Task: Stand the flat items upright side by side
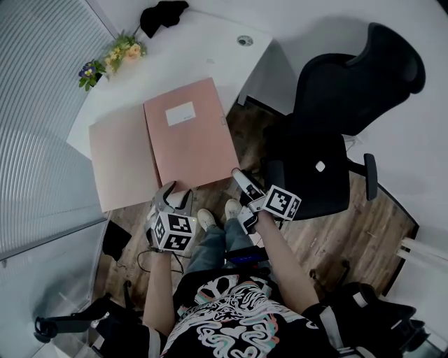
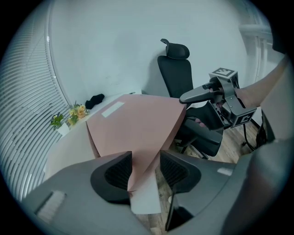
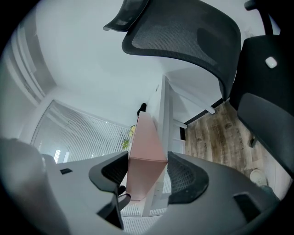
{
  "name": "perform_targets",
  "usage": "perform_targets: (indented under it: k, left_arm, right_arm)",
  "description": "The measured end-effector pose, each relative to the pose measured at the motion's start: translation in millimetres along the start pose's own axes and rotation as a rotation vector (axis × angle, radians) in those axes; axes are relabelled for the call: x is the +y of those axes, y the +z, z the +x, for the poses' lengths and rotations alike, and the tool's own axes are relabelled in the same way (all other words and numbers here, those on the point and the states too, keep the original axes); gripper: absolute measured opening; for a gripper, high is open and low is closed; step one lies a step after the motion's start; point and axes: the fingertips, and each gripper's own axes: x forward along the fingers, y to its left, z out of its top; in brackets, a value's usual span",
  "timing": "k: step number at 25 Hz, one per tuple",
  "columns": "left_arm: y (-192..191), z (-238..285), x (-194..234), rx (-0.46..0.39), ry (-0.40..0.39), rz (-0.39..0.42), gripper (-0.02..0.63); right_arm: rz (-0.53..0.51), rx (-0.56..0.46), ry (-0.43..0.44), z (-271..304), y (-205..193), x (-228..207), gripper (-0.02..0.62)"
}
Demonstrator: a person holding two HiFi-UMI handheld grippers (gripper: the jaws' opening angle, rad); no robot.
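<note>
Two flat pink folders lie on the white desk (image 1: 203, 49). The one with a white label (image 1: 192, 140) overlaps the plain one (image 1: 119, 164) and juts past the desk's near edge. My left gripper (image 1: 175, 198) holds its near left corner; in the left gripper view the folder (image 2: 138, 124) runs between the pads of that gripper (image 2: 145, 170), which press on it. My right gripper (image 1: 241, 180) is at the near right corner. In the right gripper view the folder's edge (image 3: 146, 142) fills the gap between the pads of the gripper (image 3: 147, 172).
A black office chair (image 1: 329, 126) stands close on the right of the desk. Flowers (image 1: 115, 56) and a black object (image 1: 162, 14) sit at the desk's far end. Window blinds (image 1: 42, 105) run along the left. Wooden floor (image 1: 322, 231) lies below.
</note>
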Motion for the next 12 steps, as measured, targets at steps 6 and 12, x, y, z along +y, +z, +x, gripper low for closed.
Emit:
perform_targets:
  k: [6, 12]
  left_arm:
    - [7.6, 1.2, -2.7, -0.024, -0.017, -0.036, 0.192]
    - [15.9, 3.9, -3.9, -0.029, -0.040, -0.064, 0.192]
  right_arm:
    - [-0.066, -0.014, 0.003, -4.8, 15.6, 18.0, 0.259]
    - [-0.135, -0.021, 0.002, -6.4, 28.9, 35.2, 0.258]
